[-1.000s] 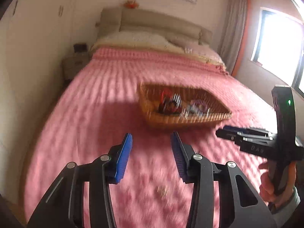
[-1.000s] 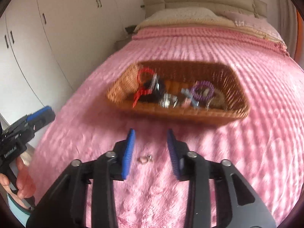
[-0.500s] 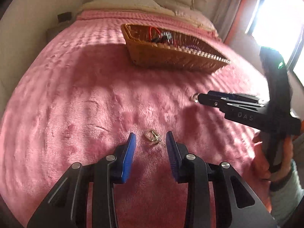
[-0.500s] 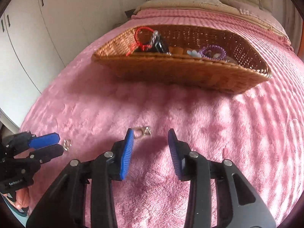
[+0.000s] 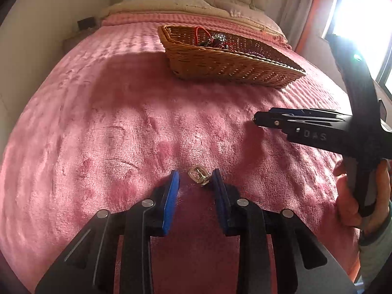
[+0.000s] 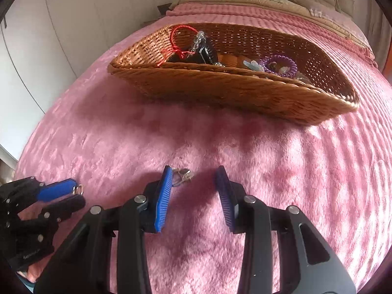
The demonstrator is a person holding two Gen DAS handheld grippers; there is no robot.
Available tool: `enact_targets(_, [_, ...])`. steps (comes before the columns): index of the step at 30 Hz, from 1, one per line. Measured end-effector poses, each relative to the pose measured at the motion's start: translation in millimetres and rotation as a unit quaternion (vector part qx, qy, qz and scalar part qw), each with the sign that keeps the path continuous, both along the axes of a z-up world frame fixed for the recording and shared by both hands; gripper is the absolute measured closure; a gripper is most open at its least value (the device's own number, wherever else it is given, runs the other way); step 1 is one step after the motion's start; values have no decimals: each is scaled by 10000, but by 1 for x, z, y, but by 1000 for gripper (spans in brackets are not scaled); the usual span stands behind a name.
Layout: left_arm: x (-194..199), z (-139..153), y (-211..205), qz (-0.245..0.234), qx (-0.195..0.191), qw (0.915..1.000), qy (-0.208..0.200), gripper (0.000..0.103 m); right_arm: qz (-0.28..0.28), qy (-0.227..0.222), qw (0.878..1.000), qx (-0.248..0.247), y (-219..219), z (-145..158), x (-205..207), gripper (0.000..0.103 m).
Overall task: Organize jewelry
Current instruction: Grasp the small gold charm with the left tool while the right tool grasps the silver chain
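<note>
A small silver ring [image 5: 198,175] lies on the pink blanket between the tips of my open left gripper [image 5: 195,180], close to the right finger. A second small metal piece [image 6: 181,176] lies between the tips of my open right gripper [image 6: 194,178], against the left pad. A wicker basket [image 6: 245,93] beyond holds a red cord bracelet [image 6: 180,40], a purple coil band [image 6: 278,64] and other pieces. The left gripper also shows in the right wrist view [image 6: 77,194], with the ring [image 6: 79,190] at its tips.
The basket [image 5: 227,66] sits mid-bed on the pink blanket [image 5: 122,127]. The right gripper [image 5: 256,120] and the hand holding it are at the right. Pillows and a headboard lie beyond, white wardrobes [image 6: 61,24] left, a bright window [image 5: 362,12] right.
Both grippers have come down and forward to the blanket. Each small piece now lies between its gripper's fingertips. Jaws stay open.
</note>
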State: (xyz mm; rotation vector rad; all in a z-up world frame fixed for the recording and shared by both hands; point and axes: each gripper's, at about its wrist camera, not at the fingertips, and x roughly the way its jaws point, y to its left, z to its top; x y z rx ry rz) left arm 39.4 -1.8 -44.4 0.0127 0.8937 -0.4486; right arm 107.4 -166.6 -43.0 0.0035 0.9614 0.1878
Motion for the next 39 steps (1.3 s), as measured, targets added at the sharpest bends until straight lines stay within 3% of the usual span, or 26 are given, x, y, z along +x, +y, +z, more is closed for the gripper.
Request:
enact_targets(4, [-3, 0, 1, 14, -2, 10000, -30, 79, 247, -59, 9996, -128, 11, 0, -6, 95])
enact_targets(15, [-13, 1, 1, -6, -46, 9999, -101, 83, -202, -186, 9996, -19, -16, 9, -49, 96])
enact_targets(23, [-17, 2, -4, -30, 52, 9999, -153, 83, -320, 104, 9987, 396, -31, 0, -60, 95])
enact_targets(27, [-17, 3, -4, -45, 54, 9998, -168, 82, -247, 78, 9988, 405, -37, 2, -72, 84])
enact_targets(39, [-21, 4, -9, -109, 158, 9995, -235, 76, -225, 66, 9996, 183, -26, 4, -50, 83])
